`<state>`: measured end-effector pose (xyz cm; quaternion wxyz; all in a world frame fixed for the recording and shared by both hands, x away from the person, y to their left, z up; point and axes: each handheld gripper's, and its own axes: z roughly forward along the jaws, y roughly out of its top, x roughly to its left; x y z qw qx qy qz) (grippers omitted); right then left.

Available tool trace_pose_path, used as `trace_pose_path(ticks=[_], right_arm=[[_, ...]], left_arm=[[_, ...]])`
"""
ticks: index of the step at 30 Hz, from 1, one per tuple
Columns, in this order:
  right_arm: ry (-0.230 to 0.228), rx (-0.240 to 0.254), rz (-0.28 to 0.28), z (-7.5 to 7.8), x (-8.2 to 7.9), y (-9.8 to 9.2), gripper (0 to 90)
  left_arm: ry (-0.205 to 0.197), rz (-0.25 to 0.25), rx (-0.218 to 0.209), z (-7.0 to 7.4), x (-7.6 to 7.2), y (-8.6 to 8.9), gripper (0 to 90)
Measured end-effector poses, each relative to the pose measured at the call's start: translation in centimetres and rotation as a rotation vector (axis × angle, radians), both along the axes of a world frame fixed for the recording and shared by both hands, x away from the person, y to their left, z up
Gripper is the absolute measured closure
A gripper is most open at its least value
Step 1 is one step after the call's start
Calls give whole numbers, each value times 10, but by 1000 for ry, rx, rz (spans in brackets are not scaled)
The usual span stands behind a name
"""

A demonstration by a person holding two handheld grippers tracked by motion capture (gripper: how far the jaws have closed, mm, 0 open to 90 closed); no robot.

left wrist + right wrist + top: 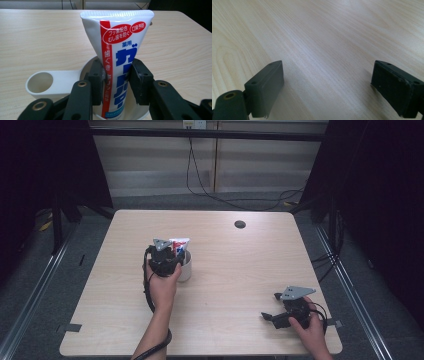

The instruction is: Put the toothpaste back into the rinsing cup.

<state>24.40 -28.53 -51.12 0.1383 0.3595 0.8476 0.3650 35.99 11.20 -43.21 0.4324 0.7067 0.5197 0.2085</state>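
While our left gripper (116, 82) clamps the toothpaste tube (117, 50) upright inside the white cup (41, 85) mid-table, release seemingly remains, and our right gripper (327, 87) idles agape above bare wood.

Toothpaste tube (117, 50) upright in cup (50, 83), left of table (225, 270) centre; cup handle out to left in left gripper view. Cable hole (240, 224) behind, toward far edge. Right gripper (274, 306) near front right corner.

I see a pale wood-grain table (317, 37), smooth and faintly sheeny. The tube (117, 50) is glossy plastic; the cup (50, 85) looks matt cream plastic.
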Motion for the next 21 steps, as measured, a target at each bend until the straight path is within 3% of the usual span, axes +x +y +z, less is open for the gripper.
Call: trace_pose_path(ticks=[21], right_arm=[[1,1,-1,0,0,0,105]], left_arm=[[5,-3,5,2,1,0,598]])
